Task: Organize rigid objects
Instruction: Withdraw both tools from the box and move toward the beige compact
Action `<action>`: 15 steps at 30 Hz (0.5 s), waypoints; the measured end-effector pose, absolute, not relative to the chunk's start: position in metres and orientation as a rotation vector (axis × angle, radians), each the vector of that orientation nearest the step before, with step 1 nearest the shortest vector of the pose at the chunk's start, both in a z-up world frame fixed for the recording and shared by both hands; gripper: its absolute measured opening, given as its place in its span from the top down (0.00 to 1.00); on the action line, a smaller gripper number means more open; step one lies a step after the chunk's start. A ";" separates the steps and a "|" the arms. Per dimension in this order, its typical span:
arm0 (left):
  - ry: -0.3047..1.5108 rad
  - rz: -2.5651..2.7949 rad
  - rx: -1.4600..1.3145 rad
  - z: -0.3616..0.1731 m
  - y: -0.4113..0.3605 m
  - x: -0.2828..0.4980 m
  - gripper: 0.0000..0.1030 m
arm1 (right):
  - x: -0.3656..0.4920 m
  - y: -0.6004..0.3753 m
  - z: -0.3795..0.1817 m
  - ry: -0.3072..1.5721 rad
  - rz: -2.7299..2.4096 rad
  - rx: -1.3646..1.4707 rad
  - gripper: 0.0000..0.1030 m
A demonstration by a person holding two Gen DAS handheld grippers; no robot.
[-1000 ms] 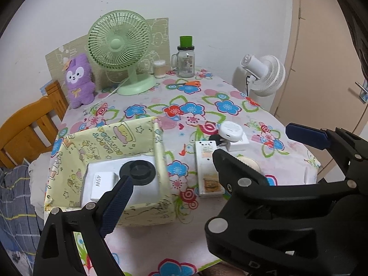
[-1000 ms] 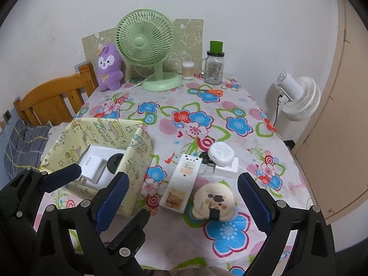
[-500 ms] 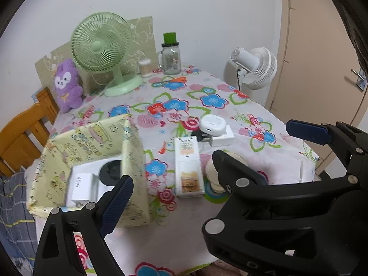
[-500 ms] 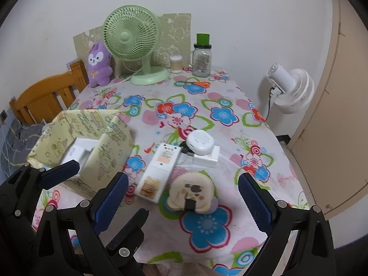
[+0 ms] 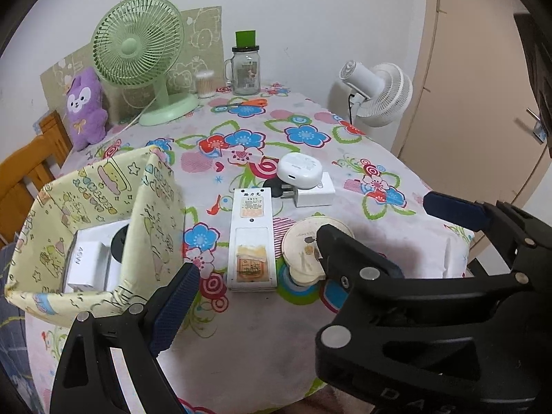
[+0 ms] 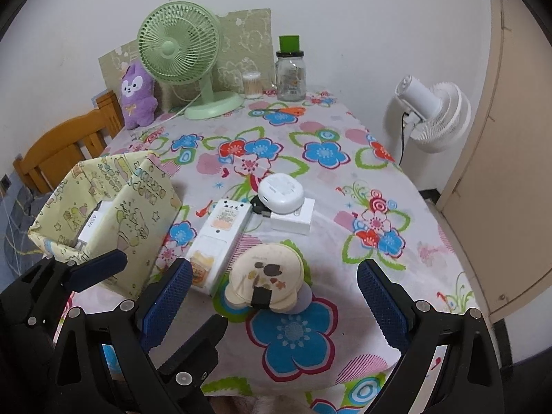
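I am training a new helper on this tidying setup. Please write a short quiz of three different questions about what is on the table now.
1. True or false: the yellow fabric bin is empty.
2. What rests on the white charger? A) the round white case B) the green fan C) the glass jar
3. Fill in: both the left tool and the right tool are ____ and hold nothing.

Key: 1 false, white boxes lie inside; 2 A; 3 open.
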State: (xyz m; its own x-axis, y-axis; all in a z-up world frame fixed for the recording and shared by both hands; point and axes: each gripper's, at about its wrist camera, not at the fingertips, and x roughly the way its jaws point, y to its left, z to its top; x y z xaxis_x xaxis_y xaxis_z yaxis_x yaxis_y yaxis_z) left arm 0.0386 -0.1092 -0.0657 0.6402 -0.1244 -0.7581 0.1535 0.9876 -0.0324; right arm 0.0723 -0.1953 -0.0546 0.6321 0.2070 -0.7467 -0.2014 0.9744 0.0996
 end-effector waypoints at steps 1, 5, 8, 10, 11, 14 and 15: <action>0.857 -0.158 0.032 -0.067 -0.110 0.038 0.08 | 0.073 -0.196 -0.056 0.856 0.234 0.008 0.05; 0.860 -0.172 0.014 -0.076 -0.115 0.040 0.08 | 0.075 -0.202 -0.064 0.852 0.235 0.012 0.05; 0.862 -0.178 0.007 -0.084 -0.119 0.041 0.08 | 0.077 -0.206 -0.073 0.871 0.225 0.013 0.05; 0.868 -0.177 0.016 -0.089 -0.123 0.042 0.08 | 0.079 -0.208 -0.080 0.884 0.219 0.010 0.05; 0.872 -0.175 0.022 -0.092 -0.125 0.043 0.08 | 0.079 -0.209 -0.082 0.886 0.218 0.007 0.05; 0.885 -0.170 0.036 -0.101 -0.128 0.046 0.08 | 0.081 -0.211 -0.091 0.888 0.212 -0.007 0.05; 0.888 -0.169 0.037 -0.104 -0.128 0.046 0.08 | 0.082 -0.211 -0.094 0.889 0.211 -0.009 0.05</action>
State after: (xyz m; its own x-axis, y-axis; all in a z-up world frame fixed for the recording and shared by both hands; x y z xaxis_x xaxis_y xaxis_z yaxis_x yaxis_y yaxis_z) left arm 0.0464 -0.1283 -0.1036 0.6185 -0.1314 -0.7747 0.1625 0.9860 -0.0376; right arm 0.0818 -0.2114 -0.0940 0.6105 0.1787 -0.7716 -0.1865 0.9793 0.0793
